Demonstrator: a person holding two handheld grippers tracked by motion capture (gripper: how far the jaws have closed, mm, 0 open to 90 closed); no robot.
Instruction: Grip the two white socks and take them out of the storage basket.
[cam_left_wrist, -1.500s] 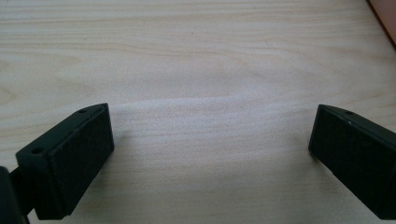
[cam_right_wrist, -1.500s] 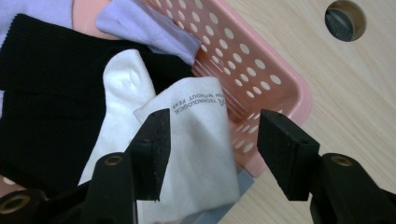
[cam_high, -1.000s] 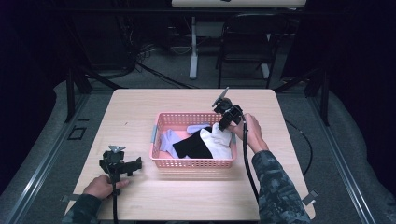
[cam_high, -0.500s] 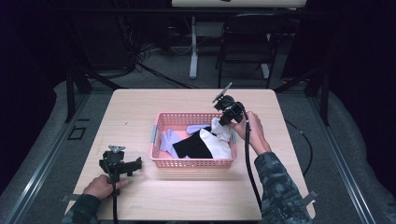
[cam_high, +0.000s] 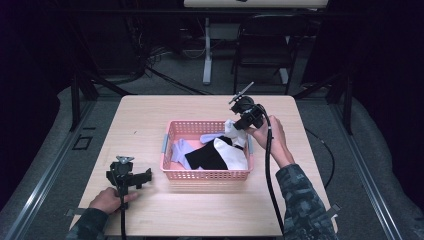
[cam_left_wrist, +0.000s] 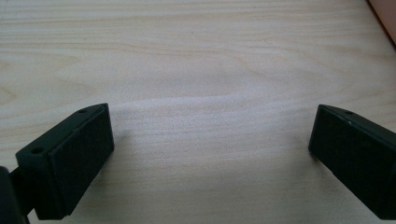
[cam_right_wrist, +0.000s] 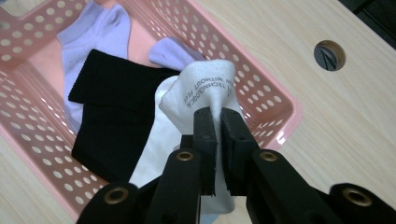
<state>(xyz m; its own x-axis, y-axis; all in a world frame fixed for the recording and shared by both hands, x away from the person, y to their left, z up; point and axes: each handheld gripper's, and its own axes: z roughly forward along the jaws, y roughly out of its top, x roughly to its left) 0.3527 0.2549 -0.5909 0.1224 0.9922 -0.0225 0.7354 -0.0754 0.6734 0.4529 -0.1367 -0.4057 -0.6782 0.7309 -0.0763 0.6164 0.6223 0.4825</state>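
The left gripper (cam_high: 142, 178) rests on the pale wooden counter (cam_high: 150, 115), its jaws spread wide with nothing but bare wood grain between them in the left gripper view; it has not shifted over the last second and takes no part in the work yet. The pink perforated plastic basket (cam_high: 172, 131) sits just to its right, a corner of it peeking in at the upper right of that view.

Inside the basket, a pale lilac sock (cam_right_wrist: 95, 35) lies farthest from the right gripper, and a flat black ribbed sock (cam_right_wrist: 114, 105) lies between the lilac one and the jaws.

What has changed is at the right gripper (cam_right_wrist: 219, 126). A second ago it stood above the basket's far right corner; now it has drawn slightly back and up towards the basket's right rim, with the white cotton sock with grey printed lettering (cam_right_wrist: 198, 91) coming up with it. Its jaws are pinched nearly together on a fold of that white sock (the fabric bunches into a peak right at the fingertips), while the sock's lower end trails down beneath the gripper, inside the basket beside the black one. I judge the grasp has taken and the lift-out is under way, the sock partly raised but not yet clear of the rim.
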